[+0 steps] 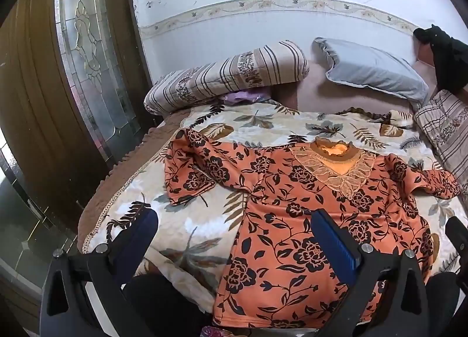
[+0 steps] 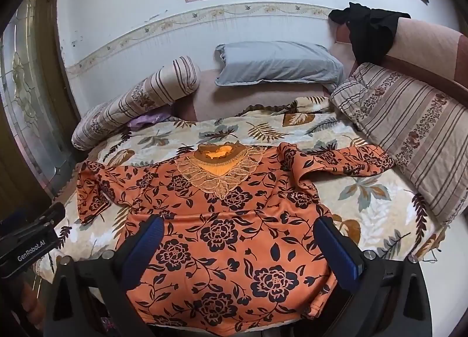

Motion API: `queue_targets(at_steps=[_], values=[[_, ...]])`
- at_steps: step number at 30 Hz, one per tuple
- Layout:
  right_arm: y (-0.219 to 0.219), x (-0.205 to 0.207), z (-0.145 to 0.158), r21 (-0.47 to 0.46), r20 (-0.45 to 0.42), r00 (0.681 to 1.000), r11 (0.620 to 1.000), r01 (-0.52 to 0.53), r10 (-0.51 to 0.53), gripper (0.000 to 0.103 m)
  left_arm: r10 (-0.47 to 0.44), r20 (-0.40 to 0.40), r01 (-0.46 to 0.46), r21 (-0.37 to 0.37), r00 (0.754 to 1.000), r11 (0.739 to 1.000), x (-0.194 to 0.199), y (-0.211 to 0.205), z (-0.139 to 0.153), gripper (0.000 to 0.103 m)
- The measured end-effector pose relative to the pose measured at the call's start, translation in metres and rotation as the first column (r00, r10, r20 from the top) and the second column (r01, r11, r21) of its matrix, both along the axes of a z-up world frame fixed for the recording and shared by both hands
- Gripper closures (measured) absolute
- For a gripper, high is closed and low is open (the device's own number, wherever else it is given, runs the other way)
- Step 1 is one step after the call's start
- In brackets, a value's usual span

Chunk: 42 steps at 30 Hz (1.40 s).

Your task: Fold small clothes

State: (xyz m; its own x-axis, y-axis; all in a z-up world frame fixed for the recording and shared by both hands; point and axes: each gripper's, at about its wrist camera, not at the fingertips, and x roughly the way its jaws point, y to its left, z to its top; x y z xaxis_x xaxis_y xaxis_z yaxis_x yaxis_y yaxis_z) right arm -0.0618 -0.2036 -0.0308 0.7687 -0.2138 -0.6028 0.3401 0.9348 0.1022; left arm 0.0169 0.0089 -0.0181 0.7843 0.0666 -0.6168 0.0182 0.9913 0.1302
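Note:
An orange top with black flowers and a lace neckline (image 1: 304,205) lies spread face up on the bed, hem toward me, sleeves out to both sides; it also shows in the right wrist view (image 2: 231,220). My left gripper (image 1: 234,220) is open and empty above the top's left side and the bedspread. My right gripper (image 2: 239,227) is open and empty above the top's lower body. The left gripper's body (image 2: 29,237) shows at the left edge of the right wrist view.
The leaf-print bedspread (image 1: 263,126) covers the bed. A striped bolster (image 1: 228,77), a grey pillow (image 1: 371,68) and a striped cushion (image 2: 409,129) lie at the back and right. Black cloth (image 2: 368,33) hangs over the headboard. A wooden glass-panel door (image 1: 87,53) stands left.

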Motion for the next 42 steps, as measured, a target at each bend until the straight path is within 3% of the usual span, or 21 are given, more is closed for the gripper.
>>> queue_targets(at_steps=[42], values=[[-0.0034, 0.0096, -0.0043, 0.026, -0.025, 1.0, 1.0, -0.006, 0.007, 0.0, -0.008, -0.016, 0.008, 0.015, 1.0, 1.0, 0.0017, -0.0037, -0.0037, 0.0]])
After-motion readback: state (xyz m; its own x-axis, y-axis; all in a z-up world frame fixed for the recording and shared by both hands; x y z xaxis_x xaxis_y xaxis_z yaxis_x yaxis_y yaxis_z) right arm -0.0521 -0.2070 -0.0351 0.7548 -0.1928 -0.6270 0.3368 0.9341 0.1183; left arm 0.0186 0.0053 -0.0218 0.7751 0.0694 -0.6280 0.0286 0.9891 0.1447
